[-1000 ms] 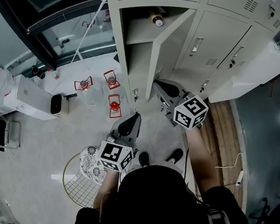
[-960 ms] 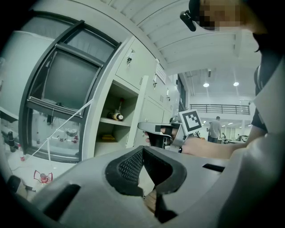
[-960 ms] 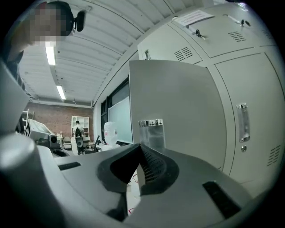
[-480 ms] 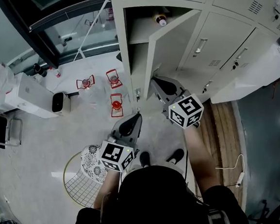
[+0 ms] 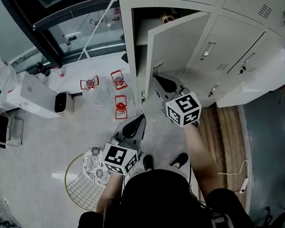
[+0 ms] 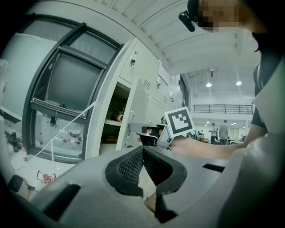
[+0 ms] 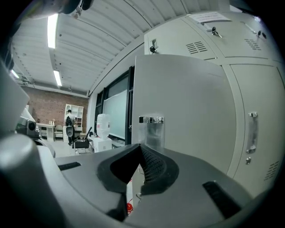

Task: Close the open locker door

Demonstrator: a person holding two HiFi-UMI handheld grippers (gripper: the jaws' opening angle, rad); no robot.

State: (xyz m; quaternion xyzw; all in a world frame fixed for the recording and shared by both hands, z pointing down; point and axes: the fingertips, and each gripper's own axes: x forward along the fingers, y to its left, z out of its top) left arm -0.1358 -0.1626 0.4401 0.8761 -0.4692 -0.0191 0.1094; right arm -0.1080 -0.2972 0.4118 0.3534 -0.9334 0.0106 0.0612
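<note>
Cream steel locker door (image 5: pixel 176 44) stands half open at far centre, its free edge just beyond the right gripper (image 5: pixel 156 79), jaws pressed together and empty; best to push flat near that edge, steadily toward the far left, while the left gripper (image 5: pixel 140 118), likewise clamped on nothing, hangs near.

no readable text, labels, brands or numbers show anywhere.

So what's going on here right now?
A person is closing the pale grey metal locker door, which stands partly open. The right gripper, jaws together, is at the door's free edge, apparently pushing it; I can't confirm contact. The left gripper hangs lower, jaws together, holding nothing.
</note>
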